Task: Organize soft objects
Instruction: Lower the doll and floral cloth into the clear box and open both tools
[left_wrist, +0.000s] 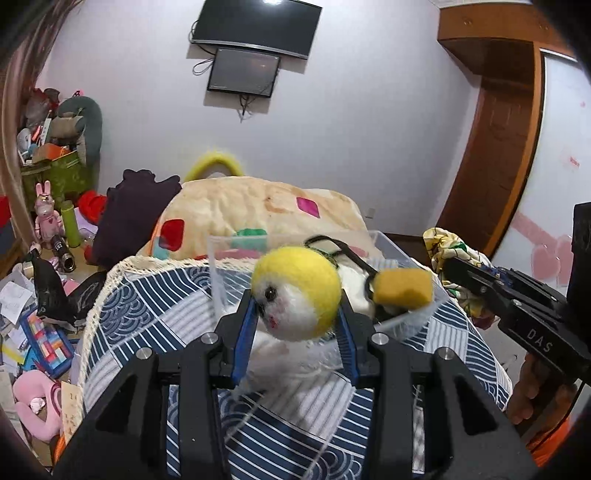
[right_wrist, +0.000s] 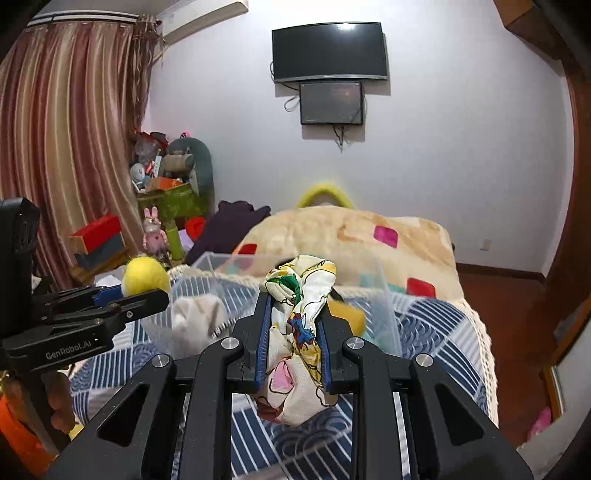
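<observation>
Left tongs (left_wrist: 299, 314) clamp a round, fuzzy yellow-and-white felt doll head (left_wrist: 295, 291). Right tongs (right_wrist: 293, 332) clamp a crumpled, cartoon-printed white cloth (right_wrist: 299, 332) above a clear plastic box (right_wrist: 388, 306).

Two screens (right_wrist: 330, 51), one clear bin (left_wrist: 391, 251), one felt ball (left_wrist: 297, 291), one printed cloth (right_wrist: 295, 332).

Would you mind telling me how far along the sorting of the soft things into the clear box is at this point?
Done: a yellow sponge block and a white soft item appear to lie in the clear box. In hand: the left claw grips the yellow-and-white felt ball at the box, and the right claw holds a printed cloth bundle. Left: releasing both into the box.
</observation>
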